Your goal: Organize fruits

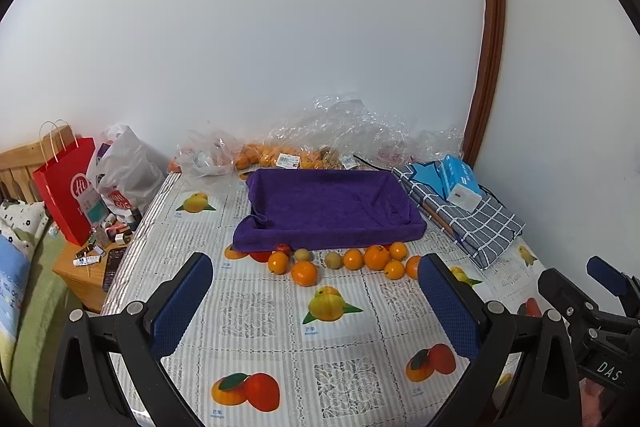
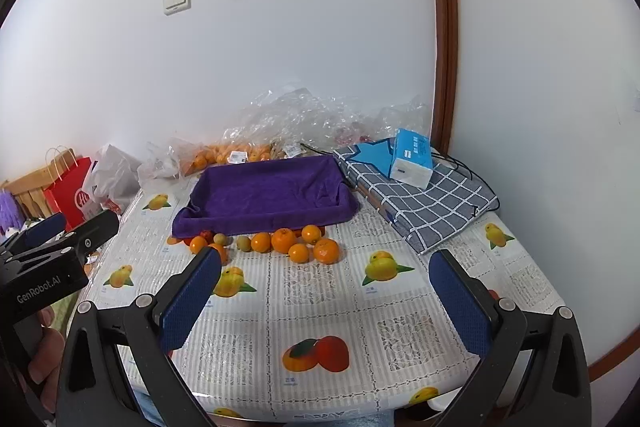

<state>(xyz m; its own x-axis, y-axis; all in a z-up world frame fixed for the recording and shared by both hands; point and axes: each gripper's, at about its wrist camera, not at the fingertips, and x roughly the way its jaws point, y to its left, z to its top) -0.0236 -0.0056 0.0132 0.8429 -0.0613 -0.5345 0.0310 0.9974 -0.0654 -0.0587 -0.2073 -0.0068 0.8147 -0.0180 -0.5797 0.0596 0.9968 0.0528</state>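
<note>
Several oranges (image 1: 377, 257) (image 2: 284, 240), two small greenish-brown fruits (image 1: 333, 260) (image 2: 243, 243) and a small red fruit (image 1: 283, 249) lie in a row on the table in front of a tray lined with purple cloth (image 1: 332, 207) (image 2: 264, 195), which holds nothing. My left gripper (image 1: 316, 307) is open and empty, held above the table nearer than the fruit. My right gripper (image 2: 326, 299) is open and empty, also short of the fruit. Each gripper shows at the edge of the other's view.
Clear plastic bags with more oranges (image 1: 280, 155) (image 2: 232, 153) sit behind the tray against the wall. A checked cloth bundle (image 1: 464, 219) (image 2: 424, 203) with a blue tissue box (image 1: 460, 181) (image 2: 412, 157) lies right. A red paper bag (image 1: 66, 187) and a nightstand stand left.
</note>
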